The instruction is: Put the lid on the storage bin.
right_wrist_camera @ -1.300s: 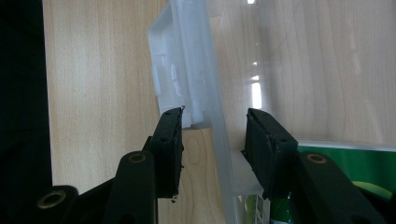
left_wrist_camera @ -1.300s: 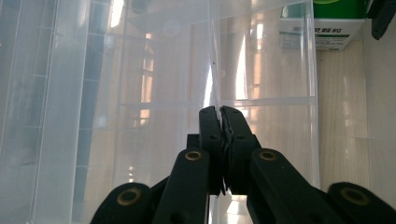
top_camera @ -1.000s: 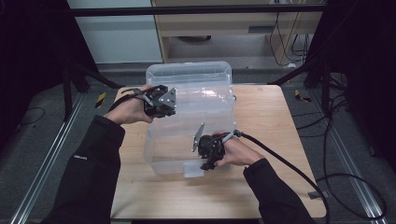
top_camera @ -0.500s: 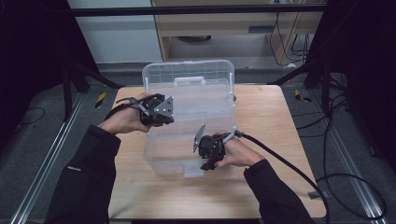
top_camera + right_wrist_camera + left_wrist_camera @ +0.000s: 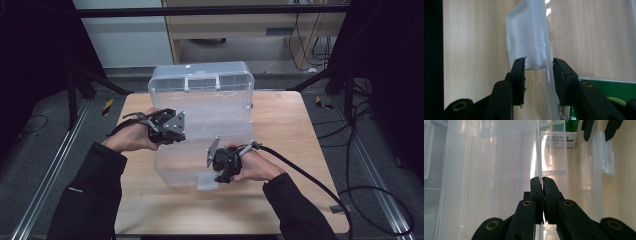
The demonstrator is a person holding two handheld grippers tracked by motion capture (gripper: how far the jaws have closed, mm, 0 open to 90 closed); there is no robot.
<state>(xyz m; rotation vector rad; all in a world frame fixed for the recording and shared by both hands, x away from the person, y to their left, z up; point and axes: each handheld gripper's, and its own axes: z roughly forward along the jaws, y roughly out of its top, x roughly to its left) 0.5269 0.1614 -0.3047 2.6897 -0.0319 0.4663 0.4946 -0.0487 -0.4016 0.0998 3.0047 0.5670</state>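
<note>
Plastic box (image 5: 200, 130), clear w/ hinged lid, sits mid wooden table (image 5: 300, 140); dark floor, cables & a cabinet beyond. Lid (image 5: 200, 82) is raised at the far side. Box is see-through, ribbed, w/ a white latch (image 5: 526, 37) on the near wall; green carton (image 5: 559, 135) shows through it. Left gripper (image 5: 541, 181) comes in from the left, jaws pinched tight on a thin clear wall edge. Right gripper (image 5: 537, 67) at front, jaws have just been closing, latch and wall between them, pads not visibly pressing.
</note>
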